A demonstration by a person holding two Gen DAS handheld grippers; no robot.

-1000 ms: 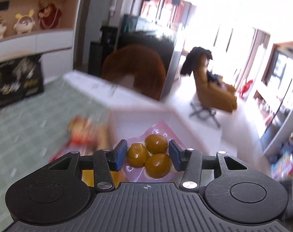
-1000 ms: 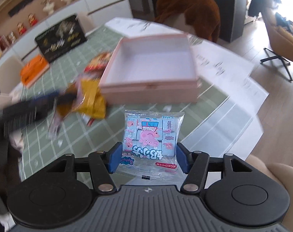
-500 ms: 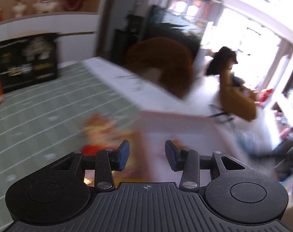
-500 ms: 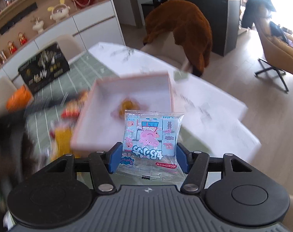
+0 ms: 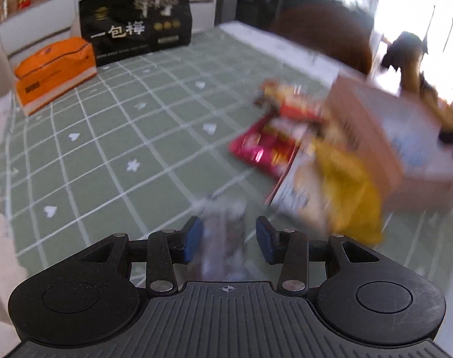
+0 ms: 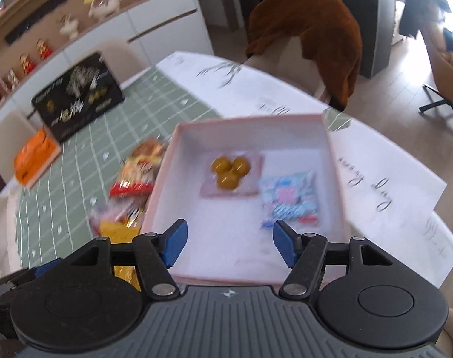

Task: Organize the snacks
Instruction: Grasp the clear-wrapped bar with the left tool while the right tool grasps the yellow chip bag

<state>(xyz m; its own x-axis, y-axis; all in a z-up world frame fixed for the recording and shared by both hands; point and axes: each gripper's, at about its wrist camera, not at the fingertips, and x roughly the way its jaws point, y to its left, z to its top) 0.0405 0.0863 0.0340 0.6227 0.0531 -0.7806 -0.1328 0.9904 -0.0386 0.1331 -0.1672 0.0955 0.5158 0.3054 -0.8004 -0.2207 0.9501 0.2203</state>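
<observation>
Counter cloth carries the pink box, landmark for all. Right hand-held gripper hovers above its near wall, released. Inside lie the yellow-ball pack and blue packet. Left hand-held gripper, left of the box, spread around a blurred clear packet.

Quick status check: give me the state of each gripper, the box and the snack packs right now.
Left gripper: open, blurred clear packet between its fingers.
Right gripper: open, empty, above the box.
Pink box: open, lidless.
Yellow-ball pack: lying inside the box.
Blue cartoon pack: inside the box, blurred.
Red snack bag: on the tablecloth, outside the box.
</observation>
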